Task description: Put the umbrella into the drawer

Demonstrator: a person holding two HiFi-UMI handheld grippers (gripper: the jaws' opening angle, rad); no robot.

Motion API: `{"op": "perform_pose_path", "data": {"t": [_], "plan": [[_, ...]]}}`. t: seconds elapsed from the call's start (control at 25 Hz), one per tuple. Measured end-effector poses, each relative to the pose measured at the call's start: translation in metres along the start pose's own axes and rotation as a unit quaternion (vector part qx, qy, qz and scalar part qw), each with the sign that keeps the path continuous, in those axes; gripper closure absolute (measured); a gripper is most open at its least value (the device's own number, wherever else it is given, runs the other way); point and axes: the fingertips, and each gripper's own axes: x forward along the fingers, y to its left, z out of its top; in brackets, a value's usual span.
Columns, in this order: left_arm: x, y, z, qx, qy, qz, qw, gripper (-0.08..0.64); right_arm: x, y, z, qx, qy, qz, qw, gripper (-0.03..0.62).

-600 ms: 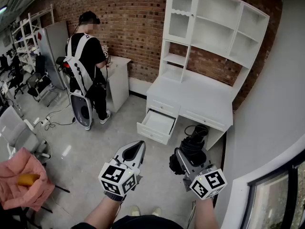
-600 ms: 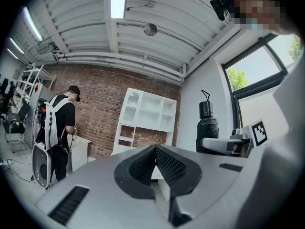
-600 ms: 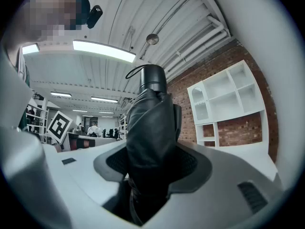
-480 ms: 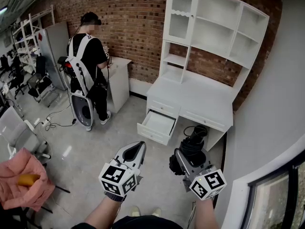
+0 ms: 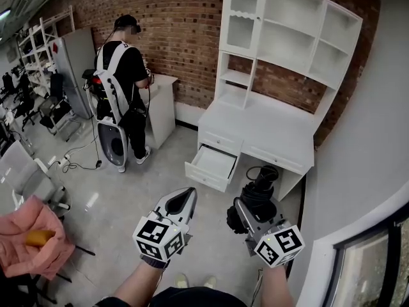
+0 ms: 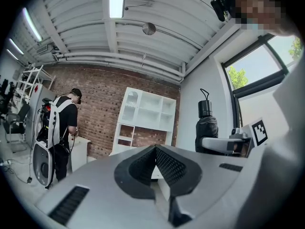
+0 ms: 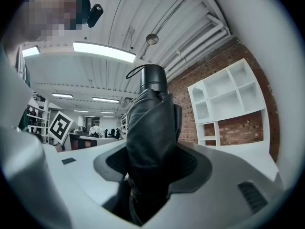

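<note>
A folded black umbrella [image 5: 261,187] stands upright between the jaws of my right gripper [image 5: 250,211], which is shut on its lower part. In the right gripper view the umbrella [image 7: 150,128] fills the gap of the right gripper [image 7: 152,168], handle and loop on top. My left gripper [image 5: 184,200] is held level beside it, shut with nothing between its pads. In the left gripper view the left gripper [image 6: 155,151] shows its pads meeting, and the umbrella [image 6: 207,123] rises at the right. Ahead, the white desk [image 5: 255,130] has its left drawer [image 5: 212,165] pulled out, and the inside looks bare.
A person [image 5: 124,88] in black stands at a small white cabinet [image 5: 160,107] by the brick wall, left of the desk. A white hutch with shelves [image 5: 287,37] tops the desk. A pink cloth [image 5: 32,242] lies at the lower left. A wall and window close the right.
Both grippers hold still with the umbrella gripped as before. The person at the back has shifted slightly to the right.
</note>
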Motion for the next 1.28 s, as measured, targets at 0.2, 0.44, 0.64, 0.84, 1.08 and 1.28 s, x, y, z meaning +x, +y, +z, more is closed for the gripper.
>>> {"op": "perform_pose_path", "data": {"t": [0.2,0.44,0.64,0.84,1.08,1.28], "plan": [[0.003,-0.004,0.0,0.006,0.0,0.004,1.0,0.554,-0.003,-0.001,0.003,-0.01,-0.002,0.002,1.0,0.376],[0.01,-0.011,-0.001,0.018,0.005,0.01,0.9998,0.554,-0.007,-0.01,0.006,-0.014,-0.005,0.001,1.0,0.376],[0.018,-0.023,-0.002,0.026,0.006,0.015,0.9995,0.554,-0.014,-0.021,0.008,-0.012,-0.007,0.006,1.0,0.376],[0.024,-0.032,-0.004,0.027,0.004,0.022,0.9994,0.554,-0.02,-0.032,0.008,-0.009,-0.011,0.015,1.0,0.376],[0.035,-0.043,-0.01,0.027,0.005,0.03,0.9992,0.554,-0.027,-0.05,0.002,-0.005,-0.013,0.02,1.0,0.376],[0.05,-0.046,-0.014,0.03,0.005,0.031,0.9991,0.554,-0.028,-0.064,-0.003,-0.004,-0.011,0.017,1.0,0.376]]}}
